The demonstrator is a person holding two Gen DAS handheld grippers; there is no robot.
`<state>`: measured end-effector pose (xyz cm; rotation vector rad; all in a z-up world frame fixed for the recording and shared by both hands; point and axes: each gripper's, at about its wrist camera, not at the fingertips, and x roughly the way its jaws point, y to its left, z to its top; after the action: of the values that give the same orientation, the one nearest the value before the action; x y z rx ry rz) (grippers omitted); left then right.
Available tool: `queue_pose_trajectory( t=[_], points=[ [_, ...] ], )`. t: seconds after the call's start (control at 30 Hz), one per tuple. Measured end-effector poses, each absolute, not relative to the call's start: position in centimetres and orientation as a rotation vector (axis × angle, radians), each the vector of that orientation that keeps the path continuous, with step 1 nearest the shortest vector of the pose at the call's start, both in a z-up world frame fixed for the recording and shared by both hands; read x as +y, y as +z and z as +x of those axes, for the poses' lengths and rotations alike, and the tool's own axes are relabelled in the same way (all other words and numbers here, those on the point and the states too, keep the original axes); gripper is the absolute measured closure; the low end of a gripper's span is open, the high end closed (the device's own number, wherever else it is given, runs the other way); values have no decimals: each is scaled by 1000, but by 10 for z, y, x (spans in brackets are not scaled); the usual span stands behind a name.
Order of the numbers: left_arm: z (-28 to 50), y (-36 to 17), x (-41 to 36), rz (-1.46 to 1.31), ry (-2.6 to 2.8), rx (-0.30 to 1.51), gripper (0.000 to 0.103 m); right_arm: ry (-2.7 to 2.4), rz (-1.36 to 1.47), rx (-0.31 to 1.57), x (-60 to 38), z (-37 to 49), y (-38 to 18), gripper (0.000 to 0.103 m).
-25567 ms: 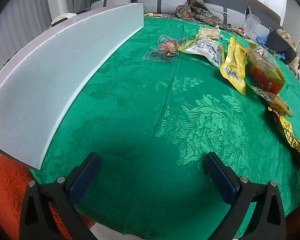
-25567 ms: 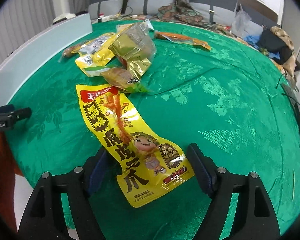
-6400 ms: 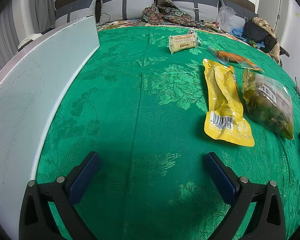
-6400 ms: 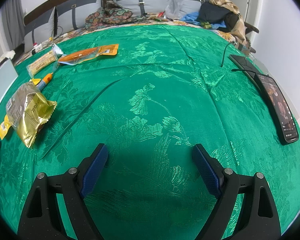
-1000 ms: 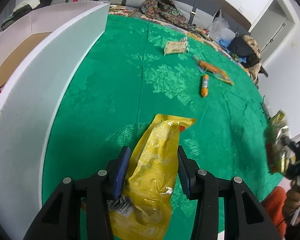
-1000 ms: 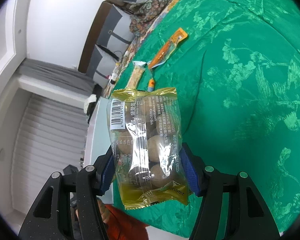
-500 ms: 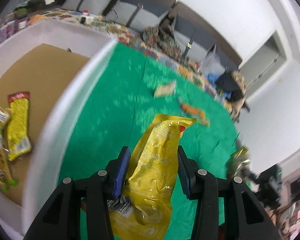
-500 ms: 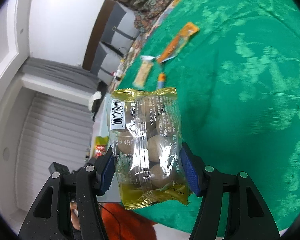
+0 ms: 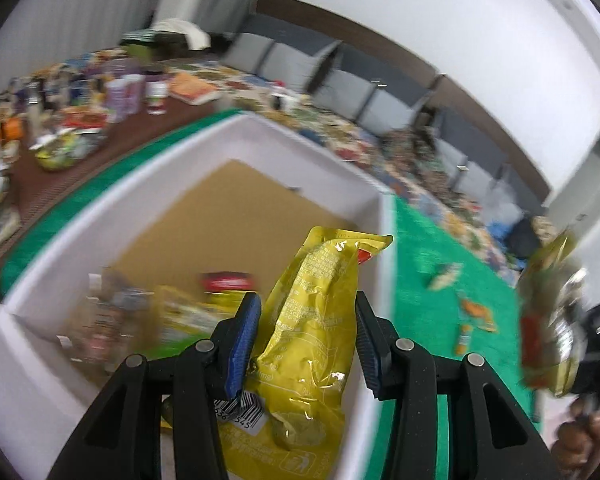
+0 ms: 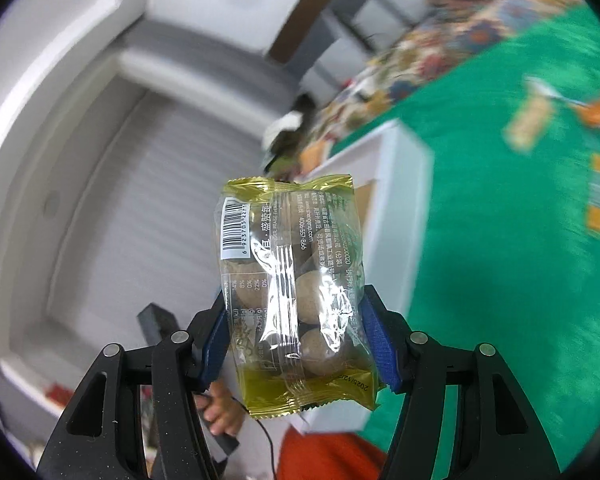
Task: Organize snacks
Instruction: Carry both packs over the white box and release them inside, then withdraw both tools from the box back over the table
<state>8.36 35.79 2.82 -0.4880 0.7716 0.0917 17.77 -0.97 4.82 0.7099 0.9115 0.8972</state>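
Above the white box [image 9: 148,184] at the edge of the green surface [image 9: 432,248], the left tool [image 9: 306,344] pinches a yellow pouch [image 9: 312,320] between its blue pads, the pouch's top reaching over the box's right wall while blurred packets [image 9: 188,304] lie on the brown floor inside. Off to the right, the right tool [image 10: 296,340] grips a clear, gold-edged bag [image 10: 292,280] of round brown snacks, held in the air upright with the box's corner behind it. A few small snacks [image 9: 466,316] lie farther out on the green cloth.
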Motion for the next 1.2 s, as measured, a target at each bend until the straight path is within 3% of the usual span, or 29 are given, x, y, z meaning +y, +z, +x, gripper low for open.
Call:
queue_pose_trajectory(
  t=[0.07,0.13,0.2,0.23,0.43,0.6,0.77,0.93,1.2],
  points=[
    [79,17,373,-459,152,790,57,931,628,914,40,182,54,39],
    [77,0,384,-426,226,827,49,910,535,918,80,187,55,35],
    [72,-13,395,-430,263,847,7,849,398,940,119,191,52,26],
    [66,-17,399,-431,291,835,3,825,338,946,132,192,52,26],
    [54,-24,397,-450,309,827,2,725,145,835,126,182,51,25],
    [50,-4,353,-465,218,773,2,508,36,830,46,182,6,25],
    [63,21,273,-404,38,748,2,208,-40,912,-83,184,-60,25],
    [83,32,176,-329,-148,775,1,-33,-62,931,-200,170,-89,25],
    [128,-31,43,-111,-247,928,1,-159,58,937,-284,156,-109,23]
  ],
)
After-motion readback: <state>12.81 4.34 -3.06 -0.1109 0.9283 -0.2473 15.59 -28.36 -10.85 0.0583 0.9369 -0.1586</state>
